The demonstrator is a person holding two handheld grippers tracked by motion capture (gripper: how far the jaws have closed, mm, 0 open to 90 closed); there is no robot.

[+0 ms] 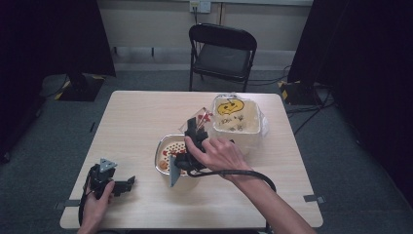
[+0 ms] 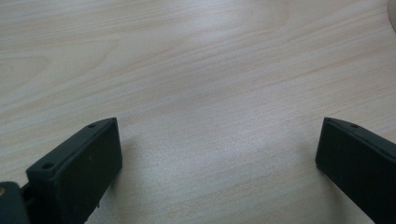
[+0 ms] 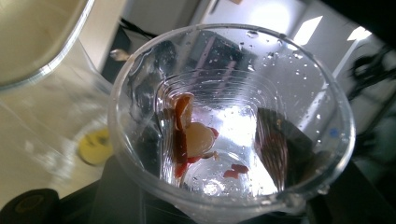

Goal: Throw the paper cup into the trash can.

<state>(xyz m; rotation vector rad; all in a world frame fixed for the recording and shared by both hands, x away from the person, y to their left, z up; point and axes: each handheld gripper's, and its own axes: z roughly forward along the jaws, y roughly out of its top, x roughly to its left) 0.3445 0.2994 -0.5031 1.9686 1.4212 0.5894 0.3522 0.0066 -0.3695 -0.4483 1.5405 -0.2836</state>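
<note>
Right claw (image 1: 194,127): jaws drawn in on a clear plastic cup (image 1: 197,118), held tilted above the far edge of the metal bowl (image 1: 163,146). In the right gripper view the cup (image 3: 229,121) sits directly ahead of the claw, mouth toward the camera, its wet walls pinched between the two dark jaws; a pale peeled piece with red skin scraps (image 3: 194,137) clings to the inside near the base. Judgement: the thin wall looks liable to buckle under the grip, which could crack it or let it slip; the wet fragments may stick and not drop, and a shake to free them could scatter bits past the bowl's rim onto the bench (image 1: 136,117). The white tub (image 1: 237,122) with the yellow print stands just beyond and to the right of the bowl, close enough that a swing of the cup might strike it. The bowl itself holds red and pale pieces and sits near the bench's middle. Left claw (image 1: 127,184): jaws wide apart with nothing between them, resting low over bare bench (image 2: 196,84), well to the left of the bowl and toward the person.
</note>
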